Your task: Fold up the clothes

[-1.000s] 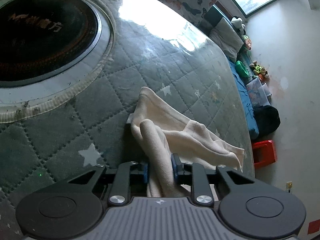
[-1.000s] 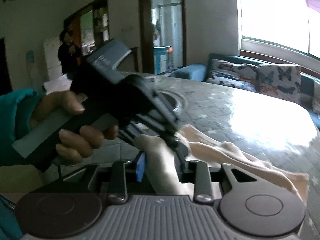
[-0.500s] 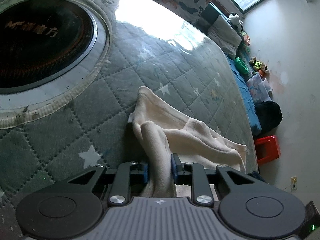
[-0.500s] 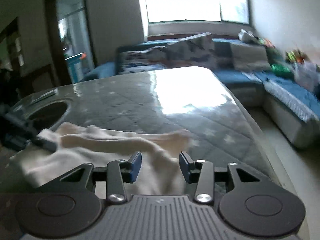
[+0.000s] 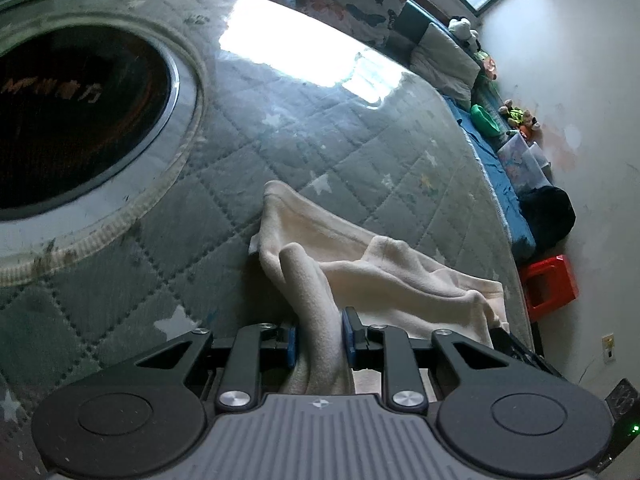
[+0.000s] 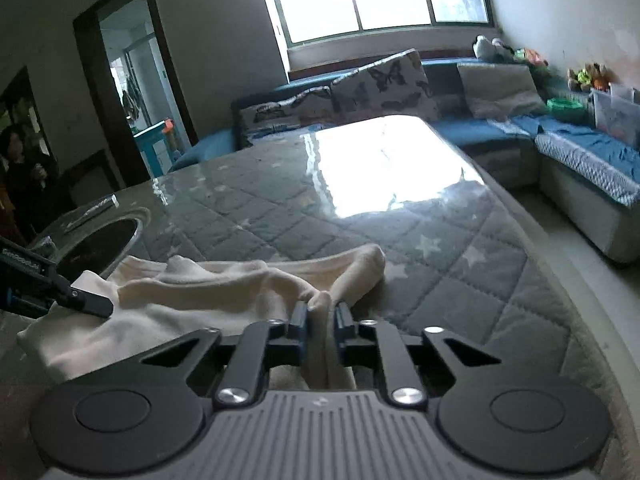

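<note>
Fingers [image 6: 302, 314] both sides closing w/ cloth [image 6: 224, 280] between.

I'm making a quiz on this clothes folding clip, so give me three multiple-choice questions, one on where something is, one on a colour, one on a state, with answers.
1. Where does the cream garment lie?
A. on the quilted table cover
B. on the sofa
C. on the floor

2. What colour is the small stool beside the table?
A. green
B. red
C. white

3. What is between the right gripper's closing jaws?
A. nothing
B. a fold of the garment
C. a cushion

Answers: 1 A, it is spread on the star-patterned cover; 2 B, the left wrist view shows it red; 3 B, cream cloth fills the gap.
</note>
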Tool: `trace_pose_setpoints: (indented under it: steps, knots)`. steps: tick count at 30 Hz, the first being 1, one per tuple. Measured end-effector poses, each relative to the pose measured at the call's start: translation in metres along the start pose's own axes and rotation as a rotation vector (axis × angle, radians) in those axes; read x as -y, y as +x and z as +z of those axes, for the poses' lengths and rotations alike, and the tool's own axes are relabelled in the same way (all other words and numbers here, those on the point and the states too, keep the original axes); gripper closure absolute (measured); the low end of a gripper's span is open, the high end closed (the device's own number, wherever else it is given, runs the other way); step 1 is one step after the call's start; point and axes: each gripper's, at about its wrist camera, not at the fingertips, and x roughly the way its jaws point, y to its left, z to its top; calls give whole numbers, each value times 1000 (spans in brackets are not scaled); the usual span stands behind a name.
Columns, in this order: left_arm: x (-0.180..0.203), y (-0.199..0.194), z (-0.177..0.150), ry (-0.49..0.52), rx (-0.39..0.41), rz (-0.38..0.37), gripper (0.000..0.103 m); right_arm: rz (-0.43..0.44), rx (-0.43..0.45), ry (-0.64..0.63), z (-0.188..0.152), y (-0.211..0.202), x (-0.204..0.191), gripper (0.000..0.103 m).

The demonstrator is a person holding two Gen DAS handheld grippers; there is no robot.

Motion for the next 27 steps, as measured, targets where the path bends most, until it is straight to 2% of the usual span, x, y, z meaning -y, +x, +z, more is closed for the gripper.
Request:
trace_pose_setpoints:
  steps: [9,17,19,20,25,27]
  knots:
    - [40,-2,16,128,38,-7,83,-27,92,-23,28,-30,-1,93]
    - [92,20,31,207,46,-35,84,-135,146,-76,63,-39,17,94]
    - [104,27,35,222,44,-46,84,-164,158,-80,71,-41,25,101]
    - [111,30,37,229,43,-51,84,-178,162,-78,75,-41,30,101]
    - [125,49,41,245,30,-39,83,-222,133,-71,84,-34,51,101]
    - [121,51,40,239,23,-32,83,-210,98,-59,81,-27,57,96]
